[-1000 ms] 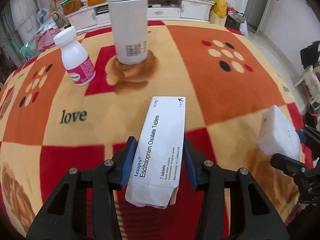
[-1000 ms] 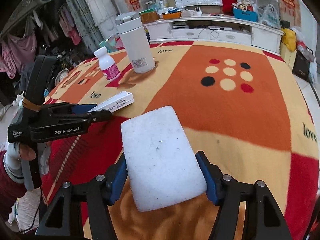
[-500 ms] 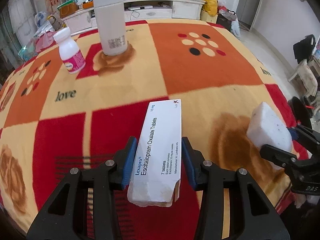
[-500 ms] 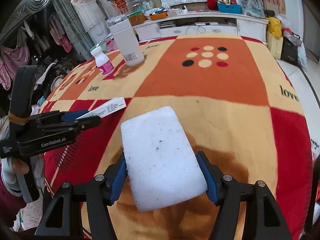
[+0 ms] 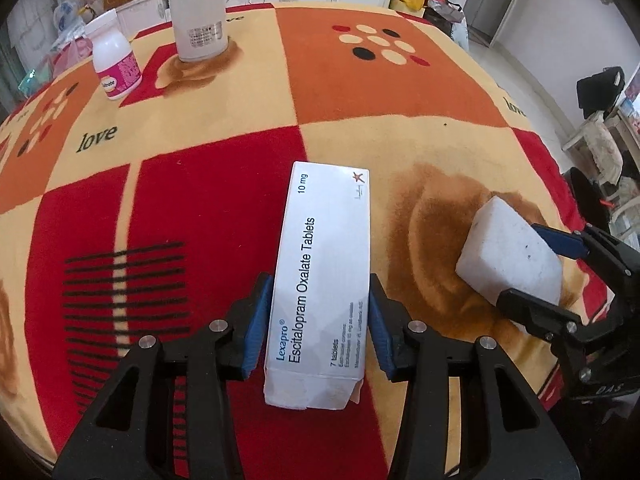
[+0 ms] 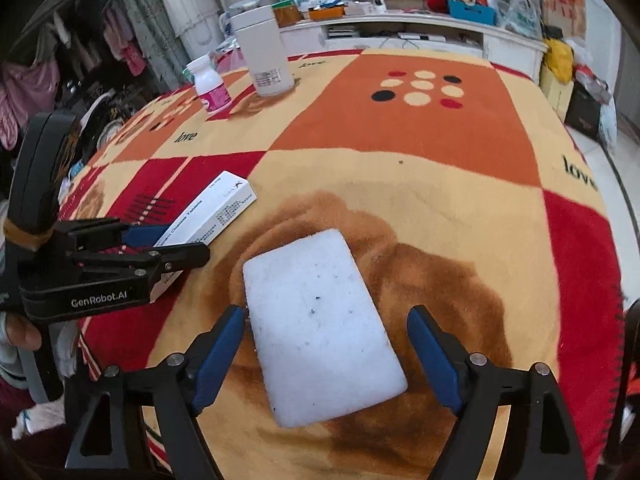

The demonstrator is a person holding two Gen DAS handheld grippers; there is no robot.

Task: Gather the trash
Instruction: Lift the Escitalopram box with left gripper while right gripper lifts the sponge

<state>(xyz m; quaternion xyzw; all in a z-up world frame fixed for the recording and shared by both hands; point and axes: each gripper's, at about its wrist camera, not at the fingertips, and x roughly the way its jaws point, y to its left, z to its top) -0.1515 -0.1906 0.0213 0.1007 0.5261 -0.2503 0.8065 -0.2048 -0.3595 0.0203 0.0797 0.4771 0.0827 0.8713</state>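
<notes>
Currently left gripper (image 5: 318,320): fingers clamped on the tablet box (image 5: 322,276), held over the red square of the blanket (image 5: 400,120) near the bench's front edge. Right gripper (image 6: 326,354): fingers apart, either side of the white sponge (image 6: 320,328), not touching it. Sponge lies flat on the brown patch. Pill bottle (image 5: 116,66) and flask (image 5: 198,12) at the far-left corner.

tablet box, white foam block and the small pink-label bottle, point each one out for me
tablet box (image 5: 320,280), left wrist view, on the printed top face between the tool's pads
white foam block (image 6: 320,332), right wrist view, middle of its flat top
pink-label bottle (image 5: 118,72), left wrist view, on the pink label
</notes>
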